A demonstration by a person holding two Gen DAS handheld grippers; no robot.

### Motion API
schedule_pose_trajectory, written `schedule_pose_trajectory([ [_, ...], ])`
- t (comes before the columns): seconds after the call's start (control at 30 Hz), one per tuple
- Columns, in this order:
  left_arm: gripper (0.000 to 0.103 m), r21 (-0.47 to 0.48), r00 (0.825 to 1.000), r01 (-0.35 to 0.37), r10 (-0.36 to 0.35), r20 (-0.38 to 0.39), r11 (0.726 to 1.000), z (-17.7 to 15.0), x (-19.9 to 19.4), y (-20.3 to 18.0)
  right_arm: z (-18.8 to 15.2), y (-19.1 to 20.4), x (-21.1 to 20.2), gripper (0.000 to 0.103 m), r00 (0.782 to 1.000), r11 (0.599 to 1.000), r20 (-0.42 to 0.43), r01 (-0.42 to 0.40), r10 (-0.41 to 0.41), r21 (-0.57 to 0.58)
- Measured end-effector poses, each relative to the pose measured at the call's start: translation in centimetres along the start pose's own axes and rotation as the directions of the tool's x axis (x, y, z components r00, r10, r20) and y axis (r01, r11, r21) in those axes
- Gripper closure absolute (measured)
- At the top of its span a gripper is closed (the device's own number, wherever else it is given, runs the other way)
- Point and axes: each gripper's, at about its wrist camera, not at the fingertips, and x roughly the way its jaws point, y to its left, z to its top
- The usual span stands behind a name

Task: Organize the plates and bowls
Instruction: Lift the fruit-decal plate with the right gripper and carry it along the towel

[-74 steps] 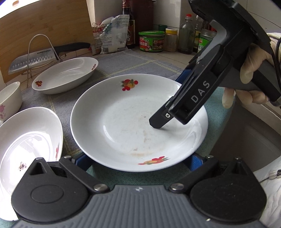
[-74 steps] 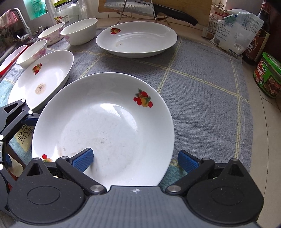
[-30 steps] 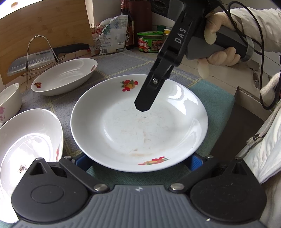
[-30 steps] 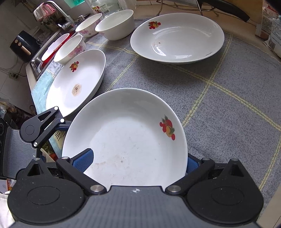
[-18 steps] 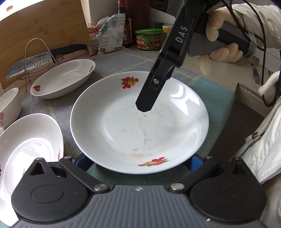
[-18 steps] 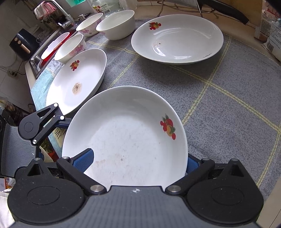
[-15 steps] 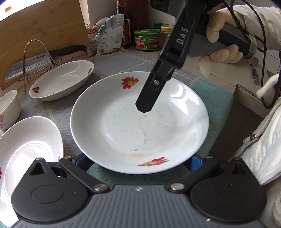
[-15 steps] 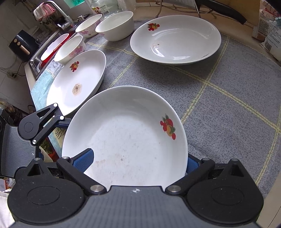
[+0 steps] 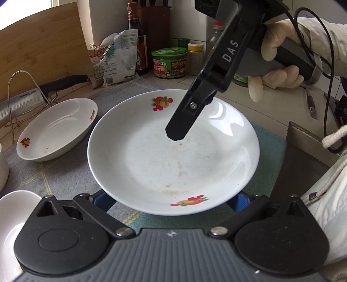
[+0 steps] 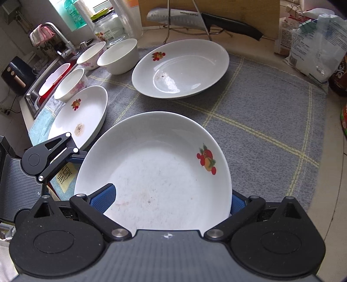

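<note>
A white deep plate [image 9: 173, 156] with fruit prints and faint stains lies over both blue fingers of my left gripper [image 9: 171, 199], which reaches under its near rim, jaws spread wide. My right gripper [image 10: 170, 199] straddles the opposite rim [image 10: 156, 173]. Its left pad [image 10: 104, 195] is over the plate's inside and its right pad [image 10: 236, 204] is behind the rim. In the left wrist view the upper right finger [image 9: 180, 128] hangs just above the plate's floor without touching it. A second plate [image 10: 180, 69] and a third plate [image 10: 80, 117] lie on the grey mat [image 10: 271, 130].
Three bowls [image 10: 119, 56] [image 10: 91, 54] [image 10: 69, 86] stand at the mat's left, beside the sink [image 10: 43, 86]. A knife on a wire rack [image 10: 195, 19] and a wooden board are at the back. Jars and bottles [image 9: 169, 63] and a bag [image 9: 119, 58] line the corner. A gloved hand [image 9: 279, 71] holds the right gripper.
The right gripper swung up, and its finger tip rose off the plate's floor. Both grippers and the plate then shifted together over the mat; the other plates slid left in the left wrist view.
</note>
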Motion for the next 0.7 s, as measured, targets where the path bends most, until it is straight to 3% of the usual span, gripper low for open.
schedule_pose_trajectory([
  [0.23, 0.001, -0.015, 1.0, 0.01, -0.009, 0.015, 1.0, 2.2, 2.9, 0.3, 0.0, -2.9, -0.8, 0.0, 0.999, 0.999, 0.029, 0.036, -0.037, 0.027],
  [0.7, 0.001, -0.006, 0.998, -0.052, 0.052, 0.043, 0.999, 6.4, 7.8, 0.7, 1.6, -8.8, -1.0, 0.0, 0.993, 0.995, 0.076, 0.083, -0.087, 0.056],
])
